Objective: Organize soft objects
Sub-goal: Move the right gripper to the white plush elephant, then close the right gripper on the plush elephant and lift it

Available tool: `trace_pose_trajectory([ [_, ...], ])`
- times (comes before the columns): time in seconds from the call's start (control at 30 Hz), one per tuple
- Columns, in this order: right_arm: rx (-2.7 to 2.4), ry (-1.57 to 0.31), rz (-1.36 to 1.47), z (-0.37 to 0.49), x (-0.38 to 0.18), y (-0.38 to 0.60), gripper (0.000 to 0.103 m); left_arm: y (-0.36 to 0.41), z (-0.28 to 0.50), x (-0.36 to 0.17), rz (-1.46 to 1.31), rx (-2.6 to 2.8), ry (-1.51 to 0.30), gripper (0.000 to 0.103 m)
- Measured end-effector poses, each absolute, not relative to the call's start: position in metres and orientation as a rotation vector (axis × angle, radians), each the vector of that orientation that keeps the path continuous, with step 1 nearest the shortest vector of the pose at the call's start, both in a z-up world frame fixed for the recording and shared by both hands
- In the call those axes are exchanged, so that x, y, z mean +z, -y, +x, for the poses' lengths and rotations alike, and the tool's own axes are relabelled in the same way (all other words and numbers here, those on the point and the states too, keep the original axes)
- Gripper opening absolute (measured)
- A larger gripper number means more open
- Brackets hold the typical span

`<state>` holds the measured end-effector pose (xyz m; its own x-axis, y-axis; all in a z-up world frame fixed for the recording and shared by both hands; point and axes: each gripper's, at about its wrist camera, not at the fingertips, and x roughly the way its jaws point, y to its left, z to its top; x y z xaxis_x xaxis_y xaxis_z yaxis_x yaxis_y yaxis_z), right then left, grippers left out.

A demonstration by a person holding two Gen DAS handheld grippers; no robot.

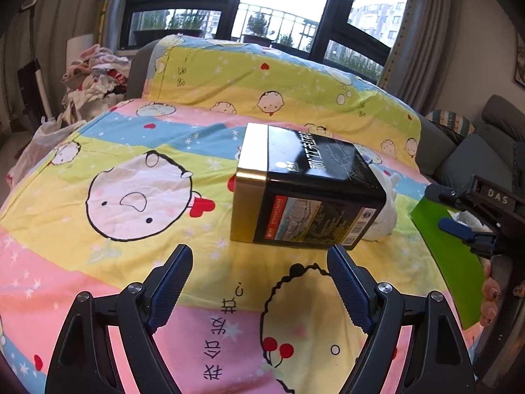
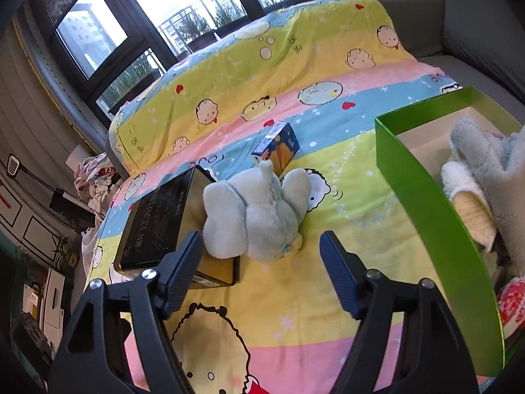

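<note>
lying pale blue plush elephant (image 2: 256,210) beside black tin (image 2: 157,220).

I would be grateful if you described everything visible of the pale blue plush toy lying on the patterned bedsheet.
The pale blue plush toy is soft, fuzzy and rounded, with bulging lobes and one limb sticking up. It lies slumped on the cartoon-print bedsheet, its side against the black and gold tin box, with a small blue carton just behind it. The open right gripper points at it without touching.
</note>
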<state>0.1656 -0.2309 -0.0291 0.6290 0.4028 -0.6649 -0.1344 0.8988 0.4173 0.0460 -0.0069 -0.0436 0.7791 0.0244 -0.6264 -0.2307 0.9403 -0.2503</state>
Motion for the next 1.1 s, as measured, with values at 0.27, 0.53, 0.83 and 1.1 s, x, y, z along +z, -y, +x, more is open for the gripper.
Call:
trace_pose_trajectory([
  [0.27,0.353,-0.888,0.402,0.208,-0.05,0.216,0.082,0.0,0.047,-0.046,-0.35,0.135,-0.703,0.084],
  [0.53,0.366,-0.998,0.383,0.245,-0.088,0.201,0.083,0.007,0.052,-0.051,-0.321,0.109,-0.75,0.084],
  [0.83,0.317,-0.973,0.39,0.222,-0.079,0.208,0.061,0.003,0.05,-0.048,-0.336,0.109,-0.752,0.084],
  [1.1,0.304,-0.955,0.294,0.151,-0.041,0.215,0.062,0.0,0.046,-0.045,-0.345,0.09,-0.775,0.084],
])
